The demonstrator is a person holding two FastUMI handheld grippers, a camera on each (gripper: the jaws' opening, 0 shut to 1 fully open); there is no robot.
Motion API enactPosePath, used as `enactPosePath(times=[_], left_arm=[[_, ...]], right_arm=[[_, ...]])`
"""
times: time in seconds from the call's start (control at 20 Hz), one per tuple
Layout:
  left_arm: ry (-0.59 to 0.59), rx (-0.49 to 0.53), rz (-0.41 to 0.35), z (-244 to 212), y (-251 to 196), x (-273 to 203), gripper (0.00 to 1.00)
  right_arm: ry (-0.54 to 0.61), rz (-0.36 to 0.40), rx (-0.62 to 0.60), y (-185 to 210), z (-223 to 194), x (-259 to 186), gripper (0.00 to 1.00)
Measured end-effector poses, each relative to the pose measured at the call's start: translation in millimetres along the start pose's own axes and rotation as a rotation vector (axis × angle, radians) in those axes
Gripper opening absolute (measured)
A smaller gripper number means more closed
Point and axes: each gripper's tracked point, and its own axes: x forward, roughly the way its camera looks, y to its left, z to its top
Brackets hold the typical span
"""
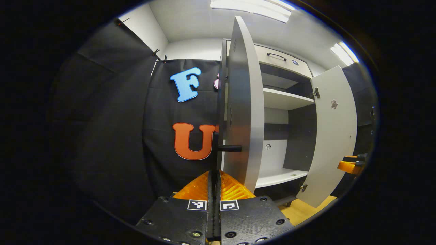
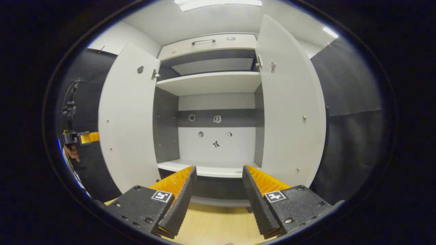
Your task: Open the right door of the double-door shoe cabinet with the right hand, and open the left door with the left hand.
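In the left gripper view the left claw (image 1: 214, 185) is sitting at the bottom centre with its fingers pressed together, the dark handle (image 1: 229, 148) of the left door (image 1: 242, 112) standing just above their tips; whether they are pinching anything cannot be told. That door is showing almost edge-on through the middle of the frame, swung wide from the shoe cabinet (image 1: 285, 98), whose white shelves are lying open to the right of it. The right door (image 1: 332, 136) is hanging open at the right side, with the right claw (image 1: 351, 165) peeking in at the right edge beside it. In the right gripper view the right claw (image 2: 218, 190) is resting at the bottom with its fingers spread wide apart and holding nothing, facing the open shoe cabinet (image 2: 211, 81) at centre. The left door (image 2: 127, 115) is standing open at left and the right door (image 2: 289, 102) at right. A drawer with a dark handle (image 2: 203, 41) is running across the top. Small stickers (image 2: 217, 119) are dotting the back panel, too small to read, and square coded markers are sitting on the claw bodies. At the far left edge a hand (image 2: 72, 152) is holding the left claw (image 2: 81, 137).
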Motion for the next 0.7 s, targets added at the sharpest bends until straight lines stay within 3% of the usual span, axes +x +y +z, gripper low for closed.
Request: enactPosePath(times=[0.2,0.35,0.5,0.65,0.7], left_arm=[[0.012,0.002,0.026,-0.9,4.0,-36.7,0.0],[-0.026,-0.009,0.02,10.5,-22.5,-62.4,0.0],[-0.057,-0.016,-0.003,19.3,-65.0,-55.0,0.0],[-0.045,-0.012,-0.095,8.9,-127.1,-27.1,0.0],[-0.04,0.005,-0.095,3.1,-139.4,-17.9,0.0]], right_arm=[[0.003,-0.022,-0.006,-4.9,-0.3,1.5,0.84],[0.022,-0.051,-0.011,-15.0,-6.2,2.1,0.84],[0.06,-0.048,0.011,-16.6,-15.0,3.1,0.84],[0.029,-0.053,0.002,-21.7,-6.4,-8.3,0.84],[0.013,-0.064,-0.006,-24.6,-3.0,-11.4,0.84]])
